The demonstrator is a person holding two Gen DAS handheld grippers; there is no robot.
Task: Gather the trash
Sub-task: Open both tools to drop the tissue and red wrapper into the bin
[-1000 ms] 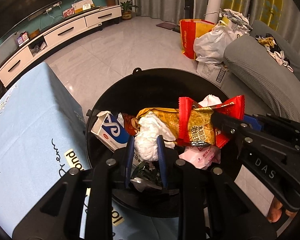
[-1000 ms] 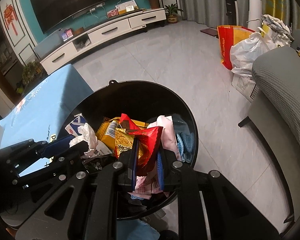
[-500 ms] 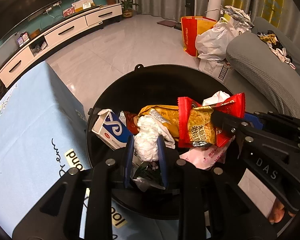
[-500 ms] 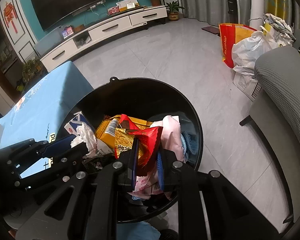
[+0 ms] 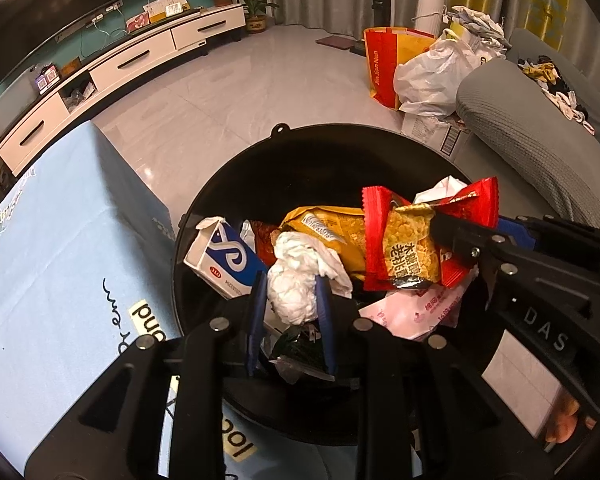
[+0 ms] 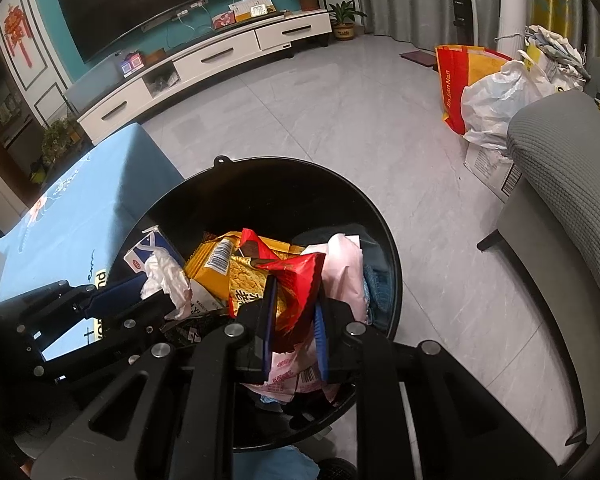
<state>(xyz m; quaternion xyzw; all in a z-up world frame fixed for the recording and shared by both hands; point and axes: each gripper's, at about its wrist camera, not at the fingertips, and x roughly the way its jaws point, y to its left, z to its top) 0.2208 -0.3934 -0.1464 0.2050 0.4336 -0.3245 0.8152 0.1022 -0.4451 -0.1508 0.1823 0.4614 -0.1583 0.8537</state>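
A round black bin (image 5: 220, 184) sits below both grippers and holds several pieces of trash. My left gripper (image 5: 290, 294) is shut on a crumpled white tissue (image 5: 296, 280) just above the pile. My right gripper (image 6: 294, 314) is shut on a red snack wrapper (image 6: 296, 276) with a yellow picture, held over the bin (image 6: 384, 240). In the left wrist view the right gripper (image 5: 440, 220) comes in from the right with the red wrapper (image 5: 412, 240). In the right wrist view the left gripper (image 6: 160, 300) holds the tissue (image 6: 164, 276).
A blue-and-white carton (image 5: 224, 260), a yellow wrapper (image 5: 332, 224) and a pink pack (image 5: 416, 312) lie in the bin. A table with a blue cloth (image 5: 60, 260) stands left of it. A grey sofa (image 5: 540, 148) and shopping bags (image 5: 432, 68) are on the right.
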